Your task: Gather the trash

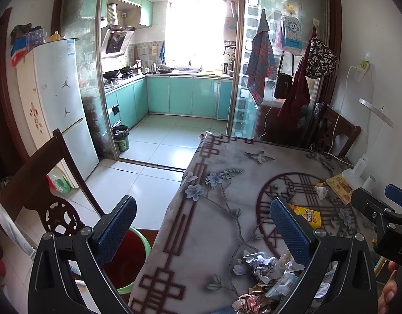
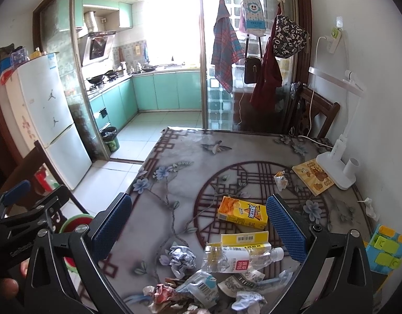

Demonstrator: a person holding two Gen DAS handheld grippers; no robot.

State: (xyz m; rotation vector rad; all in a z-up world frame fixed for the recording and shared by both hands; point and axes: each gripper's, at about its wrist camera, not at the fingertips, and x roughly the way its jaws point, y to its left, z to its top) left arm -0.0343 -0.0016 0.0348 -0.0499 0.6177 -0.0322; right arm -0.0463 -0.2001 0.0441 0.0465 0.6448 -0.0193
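Trash (image 2: pixel 227 269) heaped on table (image 2: pixel 190 157), below both wide-spread, empty grippers (image 2: pixel 198 233).

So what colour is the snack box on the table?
The snack box is yellow and orange, best seen in the right wrist view.

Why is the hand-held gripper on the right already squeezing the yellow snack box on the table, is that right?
Not quite. The right hand-held gripper is open and holds nothing; the yellow snack box lies on the table between its fingers, untouched, as the right wrist view shows.
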